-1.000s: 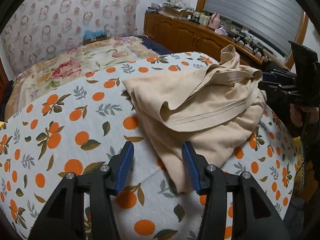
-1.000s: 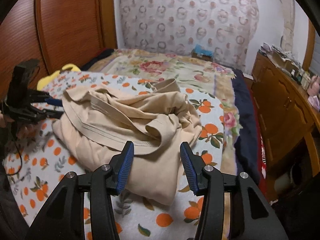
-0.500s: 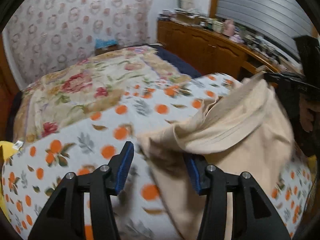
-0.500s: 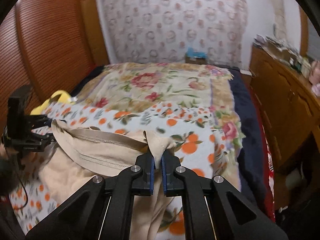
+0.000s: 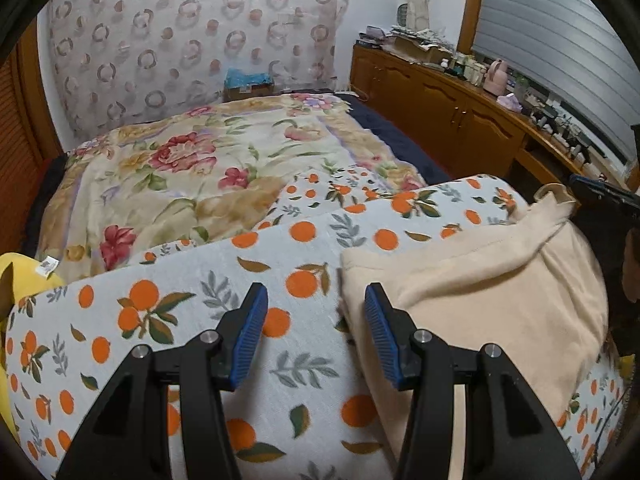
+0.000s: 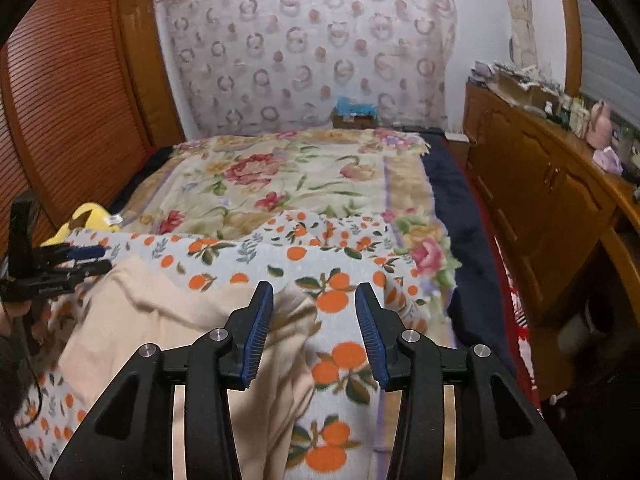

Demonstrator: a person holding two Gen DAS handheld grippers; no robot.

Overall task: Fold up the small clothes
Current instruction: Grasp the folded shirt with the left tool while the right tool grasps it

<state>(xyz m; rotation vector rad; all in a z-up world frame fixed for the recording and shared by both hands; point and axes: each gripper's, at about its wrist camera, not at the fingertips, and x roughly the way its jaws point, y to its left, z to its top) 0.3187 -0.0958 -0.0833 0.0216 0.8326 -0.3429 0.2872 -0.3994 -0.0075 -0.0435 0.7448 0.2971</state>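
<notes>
A beige garment [image 5: 480,300] lies spread on the orange-print cloth [image 5: 192,264] over the bed, with one corner raised at the far right. My left gripper [image 5: 316,332] hovers open at the garment's left edge, its right finger just over the fabric and nothing between the pads. In the right wrist view the same garment [image 6: 160,320] lies to the left. My right gripper [image 6: 314,328] has its jaws opening, with a loose garment corner [image 6: 296,308] lying below, between them, and the pads not pressing on it. The other gripper [image 6: 60,264] shows at the far left.
A floral blanket [image 5: 180,168] covers the far half of the bed. A yellow item [image 5: 24,276] sits at the bed's left edge. A wooden cabinet [image 5: 440,108] with clutter on top runs along the right. A louvred wooden door [image 6: 72,100] stands to the left.
The right gripper closed on a fold of the garment, pulled it across, and has since let go. The crumpled garment now lies flatter. The left gripper stayed open and shifted toward the garment's left edge.
</notes>
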